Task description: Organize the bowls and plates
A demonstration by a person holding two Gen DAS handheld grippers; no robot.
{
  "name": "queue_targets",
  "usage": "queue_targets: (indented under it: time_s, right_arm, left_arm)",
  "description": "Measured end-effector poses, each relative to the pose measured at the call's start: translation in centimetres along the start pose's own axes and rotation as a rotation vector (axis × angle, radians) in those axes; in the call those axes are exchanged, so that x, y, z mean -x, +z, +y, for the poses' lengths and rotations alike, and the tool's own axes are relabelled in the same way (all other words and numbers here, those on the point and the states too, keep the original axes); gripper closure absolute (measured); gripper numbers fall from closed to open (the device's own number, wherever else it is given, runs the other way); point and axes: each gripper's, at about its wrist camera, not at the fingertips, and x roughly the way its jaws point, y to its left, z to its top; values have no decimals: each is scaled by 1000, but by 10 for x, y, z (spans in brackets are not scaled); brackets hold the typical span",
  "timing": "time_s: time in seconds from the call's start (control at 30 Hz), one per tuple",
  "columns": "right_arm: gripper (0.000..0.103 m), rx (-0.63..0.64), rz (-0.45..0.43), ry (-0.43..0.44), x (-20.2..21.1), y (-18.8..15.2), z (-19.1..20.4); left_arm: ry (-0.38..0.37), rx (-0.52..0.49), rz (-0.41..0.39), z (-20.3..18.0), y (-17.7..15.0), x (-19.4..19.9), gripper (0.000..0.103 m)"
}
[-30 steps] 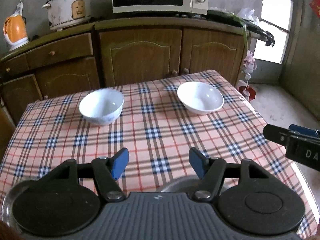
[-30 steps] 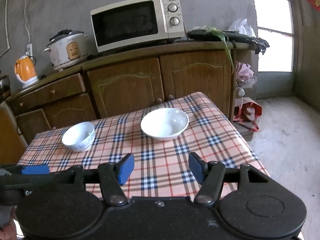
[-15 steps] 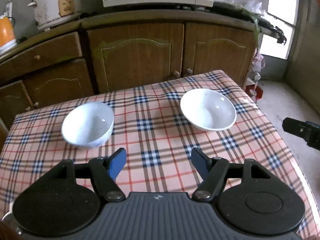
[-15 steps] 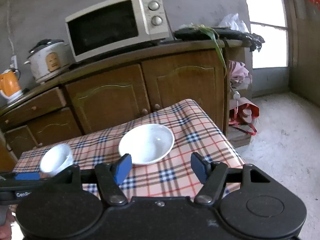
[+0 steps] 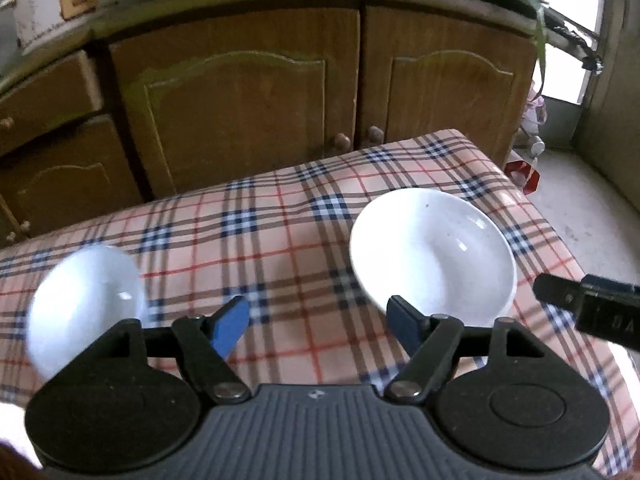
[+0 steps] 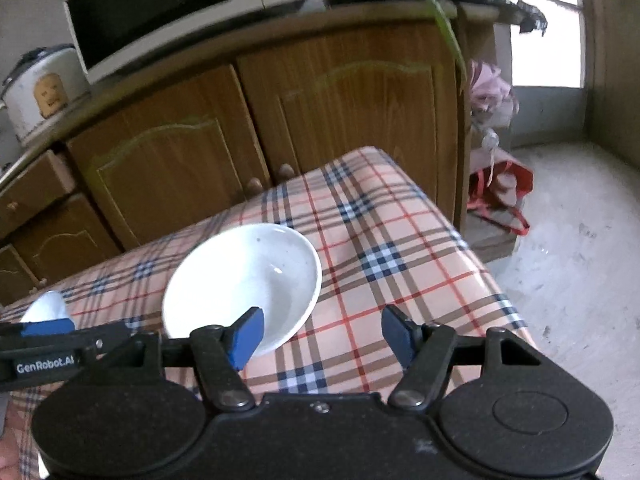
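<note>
Two bowls on plaid table [image 5: 288, 240]: small bowl [image 5: 86, 304] left, wide bowl [image 5: 432, 258] right. Left gripper [image 5: 318, 326] opening, empty; right gripper [image 6: 322, 334] spread, empty. Straddle rims w/ one pad inside, then pinch; approach slow, avoid nudging.

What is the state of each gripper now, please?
Left gripper: open and opening wider, holding nothing.
Right gripper: open, holding nothing.
</note>
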Motion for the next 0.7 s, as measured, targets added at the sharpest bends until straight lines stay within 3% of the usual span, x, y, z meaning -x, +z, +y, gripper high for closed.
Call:
queue_targets:
  time_s: [0.3, 0.4, 0.47, 0.53, 0.57, 0.7]
  right_arm:
    - [25, -62, 60, 5, -60, 4, -10]
    - [27, -82, 80, 37, -74, 1, -12]
    - [60, -90, 83, 59, -80, 0, -11]
    - [76, -87, 85, 90, -82, 0, -6]
    - [82, -82, 80, 101, -81, 0, -2]
    - [82, -77, 68, 78, -72, -4, 3]
  left_arm:
    - [-15, 18, 44, -5, 17, -56, 28]
    - [-29, 21, 56, -6, 20, -70, 41]
    - [-66, 45, 76, -4, 21, -77, 55]
    - [-109, 57, 79, -5, 22, -78, 76]
    - [-116, 39, 69, -8, 21, -76, 80]
    - [-115, 47, 69, -9, 16, -69, 81]
